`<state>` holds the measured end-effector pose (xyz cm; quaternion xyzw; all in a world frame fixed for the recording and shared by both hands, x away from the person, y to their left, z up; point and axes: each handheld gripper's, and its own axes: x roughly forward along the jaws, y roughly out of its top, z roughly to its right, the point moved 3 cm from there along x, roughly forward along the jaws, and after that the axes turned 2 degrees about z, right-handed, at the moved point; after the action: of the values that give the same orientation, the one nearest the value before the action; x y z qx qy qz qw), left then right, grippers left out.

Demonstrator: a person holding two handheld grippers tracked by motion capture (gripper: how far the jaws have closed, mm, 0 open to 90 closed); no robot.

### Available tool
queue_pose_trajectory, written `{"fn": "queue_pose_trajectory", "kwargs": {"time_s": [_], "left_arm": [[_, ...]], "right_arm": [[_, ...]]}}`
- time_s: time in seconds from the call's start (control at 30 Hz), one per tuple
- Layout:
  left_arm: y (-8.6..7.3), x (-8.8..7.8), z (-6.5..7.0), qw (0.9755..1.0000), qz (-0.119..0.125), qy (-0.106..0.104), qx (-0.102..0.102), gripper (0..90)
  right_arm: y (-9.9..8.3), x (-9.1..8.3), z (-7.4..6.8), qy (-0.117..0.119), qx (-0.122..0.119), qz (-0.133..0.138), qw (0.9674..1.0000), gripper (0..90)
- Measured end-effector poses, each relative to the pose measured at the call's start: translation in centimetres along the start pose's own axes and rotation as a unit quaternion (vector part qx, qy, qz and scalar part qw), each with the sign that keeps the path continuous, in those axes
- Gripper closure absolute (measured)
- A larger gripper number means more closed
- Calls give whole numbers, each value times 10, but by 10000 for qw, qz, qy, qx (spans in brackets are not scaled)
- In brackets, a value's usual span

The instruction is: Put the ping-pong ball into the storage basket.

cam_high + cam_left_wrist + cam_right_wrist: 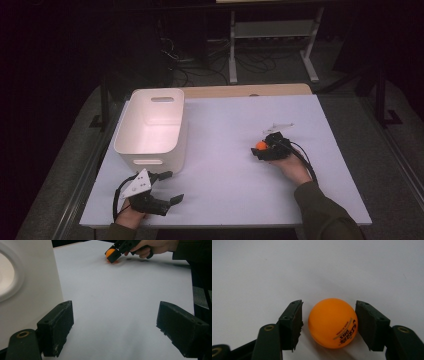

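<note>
Right gripper (329, 322) jaws are sitting either side of the orange ball (332, 323), right pad touching, small gap left, toward table's (225, 125) right edge. White bin (152, 125) is sitting far-left. Left gripper (170, 186) is idling spread wide, near-left corner.

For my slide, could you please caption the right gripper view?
Right tongs bracket an orange ball on the white table.

The ball (332, 322) is bright orange with small black lettering printed near its lower edge (too small to read surely). The right claw (329, 322) has matte black jaws with brass-coloured rivets. The bin (150, 127) is plain white. The surface (225, 170) looks pale, perhaps lavender-grey, and unpatterned.
</note>
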<state>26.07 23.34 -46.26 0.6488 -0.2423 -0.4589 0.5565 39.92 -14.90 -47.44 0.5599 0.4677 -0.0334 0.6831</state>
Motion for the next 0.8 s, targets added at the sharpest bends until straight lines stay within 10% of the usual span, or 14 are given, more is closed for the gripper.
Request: {"fn": "queue_pose_trajectory", "kwargs": {"time_s": [0.8], "left_arm": [[0, 0, 0, 10000, -1, 1, 3, 140]], "right_arm": [[-2, -1, 1, 28, 21, -8, 10000, 489]]}}
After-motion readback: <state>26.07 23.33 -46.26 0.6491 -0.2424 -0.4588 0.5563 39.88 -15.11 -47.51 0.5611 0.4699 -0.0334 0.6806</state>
